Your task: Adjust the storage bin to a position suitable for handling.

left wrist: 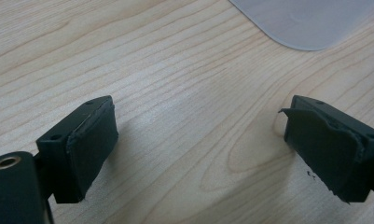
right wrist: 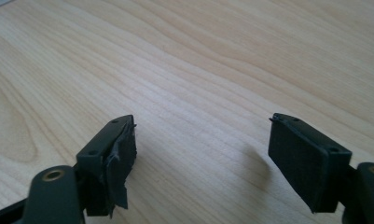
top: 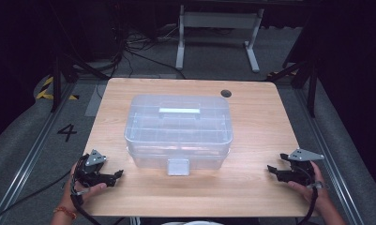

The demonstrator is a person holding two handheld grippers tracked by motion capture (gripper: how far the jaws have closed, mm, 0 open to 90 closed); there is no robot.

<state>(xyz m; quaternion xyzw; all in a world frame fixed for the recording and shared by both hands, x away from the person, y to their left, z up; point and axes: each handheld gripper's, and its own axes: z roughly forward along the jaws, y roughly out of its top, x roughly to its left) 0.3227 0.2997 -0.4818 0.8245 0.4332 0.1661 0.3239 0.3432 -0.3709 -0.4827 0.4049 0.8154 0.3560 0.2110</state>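
Note:
A clear plastic storage box (top: pixel 178 129) with a closed lid, a handle on top and a front latch (top: pixel 178 167) stands in the middle of the wooden table (top: pixel 251 136). My left gripper (top: pixel 116 176) rests near the table's front left corner, held by a hand, its jaws open with nothing between them. My right gripper (top: pixel 275 164) rests near the front right edge, jaws open and empty. In the left gripper view, the left gripper (left wrist: pixel 198 140) hovers over bare wood with a corner of the box (left wrist: pixel 306 21) ahead. In the right gripper view, the right gripper (right wrist: pixel 201 154) faces bare wood.
A dark round hole (top: pixel 226 93) lies in the table's back right. Beyond the table stand a white metal frame (top: pixel 218 35) and cables on the grey floor. Rails run along both sides of the table.

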